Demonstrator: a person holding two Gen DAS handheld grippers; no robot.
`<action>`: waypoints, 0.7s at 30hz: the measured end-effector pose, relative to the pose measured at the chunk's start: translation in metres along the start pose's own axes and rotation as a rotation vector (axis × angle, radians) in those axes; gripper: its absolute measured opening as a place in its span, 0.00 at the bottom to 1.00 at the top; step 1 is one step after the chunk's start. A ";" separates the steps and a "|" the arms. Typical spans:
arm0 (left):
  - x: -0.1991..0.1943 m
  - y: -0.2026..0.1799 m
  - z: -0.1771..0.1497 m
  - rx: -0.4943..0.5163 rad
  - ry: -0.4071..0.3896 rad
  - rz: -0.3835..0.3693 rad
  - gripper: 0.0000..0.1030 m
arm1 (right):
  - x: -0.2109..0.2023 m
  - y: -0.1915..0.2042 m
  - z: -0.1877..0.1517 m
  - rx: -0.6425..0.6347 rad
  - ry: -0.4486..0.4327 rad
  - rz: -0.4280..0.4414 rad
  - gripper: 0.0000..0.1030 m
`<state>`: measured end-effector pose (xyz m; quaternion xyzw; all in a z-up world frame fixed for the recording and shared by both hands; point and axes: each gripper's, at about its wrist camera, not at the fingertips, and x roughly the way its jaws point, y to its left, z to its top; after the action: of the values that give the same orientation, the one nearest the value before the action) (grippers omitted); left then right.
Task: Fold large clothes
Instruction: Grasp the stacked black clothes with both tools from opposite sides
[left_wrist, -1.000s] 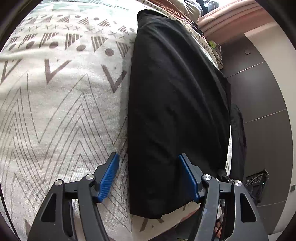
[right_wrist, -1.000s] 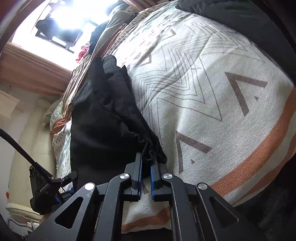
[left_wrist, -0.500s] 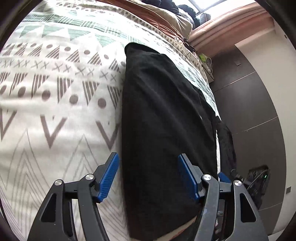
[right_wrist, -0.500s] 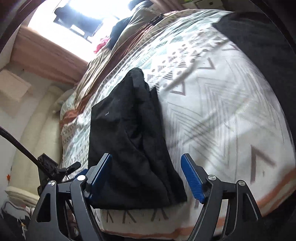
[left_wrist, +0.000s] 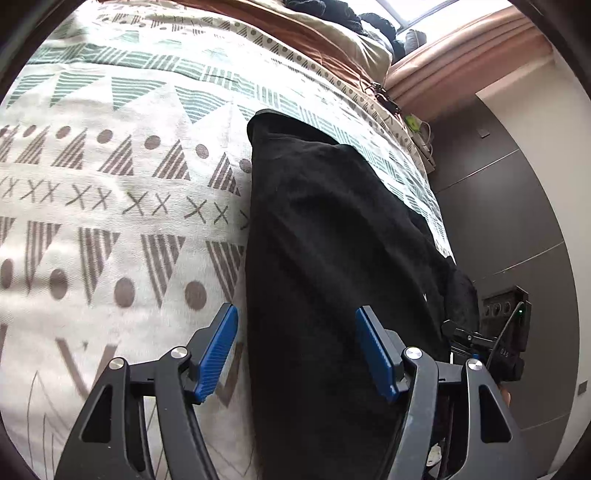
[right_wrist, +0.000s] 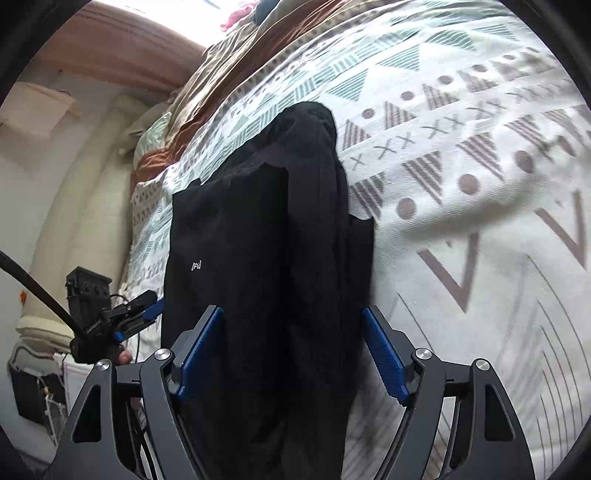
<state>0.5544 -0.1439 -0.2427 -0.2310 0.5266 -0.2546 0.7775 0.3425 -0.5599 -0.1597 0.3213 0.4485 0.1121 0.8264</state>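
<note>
Black garment (right_wrist: 258, 258) near end — cut off below, behind gripper.

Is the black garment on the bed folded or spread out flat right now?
Folded: the black garment lies as a long narrow strip on the patterned bedspread, with overlapping layers and stepped edges visible along its length.

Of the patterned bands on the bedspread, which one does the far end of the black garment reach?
The teal striped-triangle band: the black garment ends there, having crossed the brown dot-and-triangle and X rows nearer the open left gripper.

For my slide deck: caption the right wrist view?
Open right tongs hover over a black garment folded lengthwise on a patterned bedspread.
</note>
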 end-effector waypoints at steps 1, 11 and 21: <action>0.005 0.001 0.002 -0.008 0.008 0.003 0.64 | 0.003 -0.003 0.004 0.008 0.007 0.006 0.73; 0.024 0.005 0.016 -0.049 0.029 0.002 0.58 | 0.046 -0.029 0.041 0.058 0.090 0.110 0.73; 0.039 0.010 0.027 -0.081 0.028 0.029 0.48 | 0.098 -0.031 0.080 0.091 0.176 0.182 0.41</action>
<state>0.5934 -0.1586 -0.2668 -0.2508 0.5507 -0.2250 0.7637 0.4608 -0.5721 -0.2139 0.3868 0.4930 0.1936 0.7549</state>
